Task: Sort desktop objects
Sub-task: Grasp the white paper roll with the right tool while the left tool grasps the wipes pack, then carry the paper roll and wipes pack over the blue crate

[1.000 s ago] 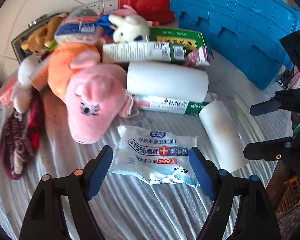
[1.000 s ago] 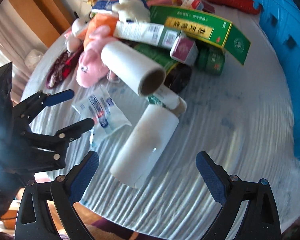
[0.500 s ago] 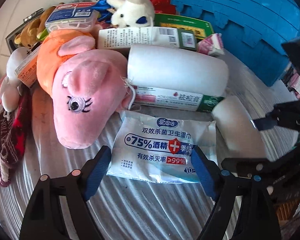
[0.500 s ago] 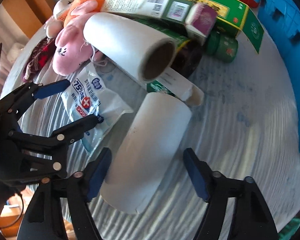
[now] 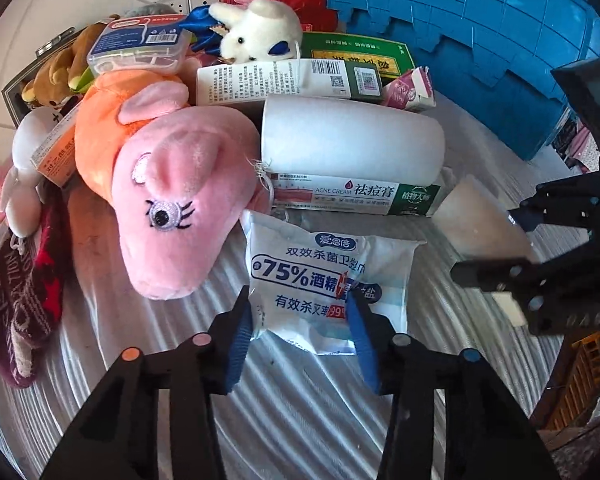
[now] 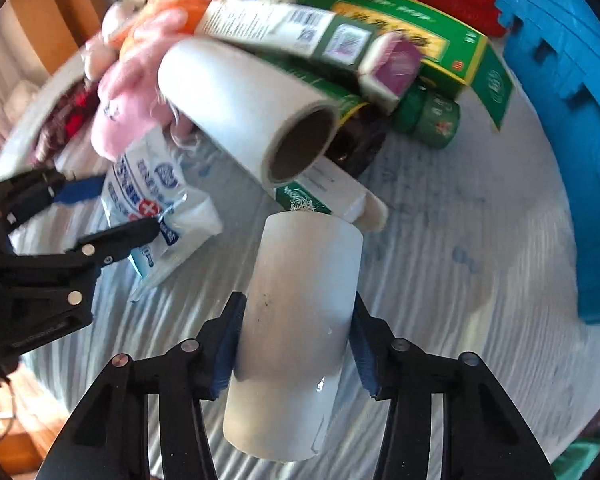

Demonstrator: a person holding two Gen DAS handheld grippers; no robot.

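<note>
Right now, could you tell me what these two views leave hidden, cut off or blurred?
- Left wrist view: the near white roll is partly hidden by the right gripper.
- Right wrist view: the dark bottle is mostly hidden behind the far white roll.
- Right wrist view: the plush toys are motion-blurred.
- Both views: the blue crate is cut off by the edge.

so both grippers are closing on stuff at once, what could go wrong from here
The left gripper is closing on the soft wet-wipe pack near its lower edge; the floppy film may crumple and slide out when lifted.

The right gripper is closing around the smooth white roll, which could slip or rotate between the pads.

The roll's far end sits against the acne cream box under the stacked pile, so lifting may drag it and disturb the pile.
</note>
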